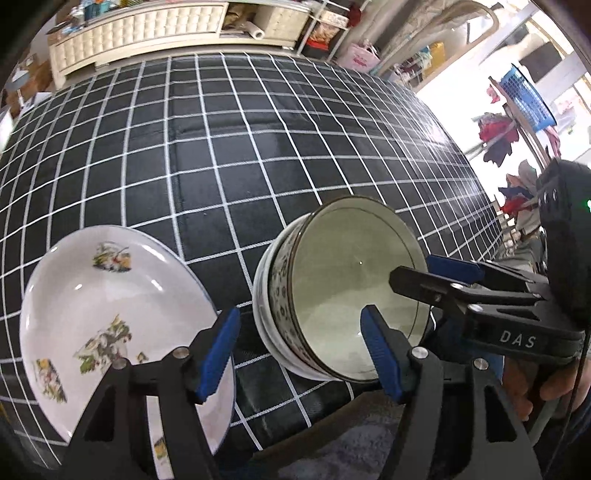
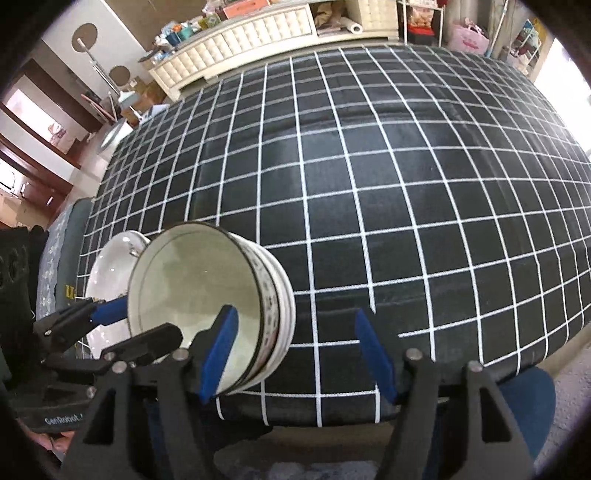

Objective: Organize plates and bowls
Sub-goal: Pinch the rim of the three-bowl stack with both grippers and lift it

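Note:
A stack of patterned bowls [image 1: 332, 295] stands near the front edge of the black checked table [image 1: 221, 147]; it also shows in the right wrist view [image 2: 207, 295]. A white flowered plate [image 1: 110, 314] lies left of the stack, partly hidden behind the bowls in the right wrist view [image 2: 110, 266]. My left gripper [image 1: 301, 354] is open, its right finger inside the top bowl. My right gripper [image 2: 299, 354] is open just right of the stack. In the left wrist view the right gripper [image 1: 432, 273] reaches over the bowl rim. The left gripper [image 2: 129, 325] straddles the bowl's left rim.
A cream tufted cabinet [image 2: 240, 40] and cluttered shelves [image 1: 325, 29] stand beyond the table's far edge. A blue basket [image 1: 524, 96] and hanging clothes are off to the right. A blue-grey seat [image 2: 62, 240] sits by the table's left side.

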Tool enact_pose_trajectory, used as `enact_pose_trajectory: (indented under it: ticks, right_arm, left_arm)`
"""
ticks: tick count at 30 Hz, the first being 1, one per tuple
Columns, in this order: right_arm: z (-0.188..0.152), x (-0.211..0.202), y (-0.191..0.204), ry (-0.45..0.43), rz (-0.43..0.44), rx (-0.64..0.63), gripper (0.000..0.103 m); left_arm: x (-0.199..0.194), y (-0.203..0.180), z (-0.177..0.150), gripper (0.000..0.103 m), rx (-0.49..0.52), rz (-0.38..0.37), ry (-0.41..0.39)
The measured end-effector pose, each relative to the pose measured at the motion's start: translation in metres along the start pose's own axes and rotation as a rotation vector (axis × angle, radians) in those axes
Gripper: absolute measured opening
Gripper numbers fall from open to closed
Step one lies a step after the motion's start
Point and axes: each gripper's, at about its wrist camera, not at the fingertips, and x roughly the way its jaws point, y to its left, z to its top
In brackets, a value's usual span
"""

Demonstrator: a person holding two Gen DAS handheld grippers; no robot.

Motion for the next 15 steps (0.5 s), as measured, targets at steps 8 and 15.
enact_pose_trajectory:
  ticks: [8,15]
  right_arm:
    - [0.003,0.02,-0.003,0.069,0.059,0.077,0.07]
    - [0.0,0.029,-0.001,0.099,0.076,0.105,0.069]
  left_arm:
    - [0.016,0.0,0.005,0.066,0.055,-0.008,0.05]
    - [0.023,-0.005,0.004,0.062,0.077,0.007,0.079]
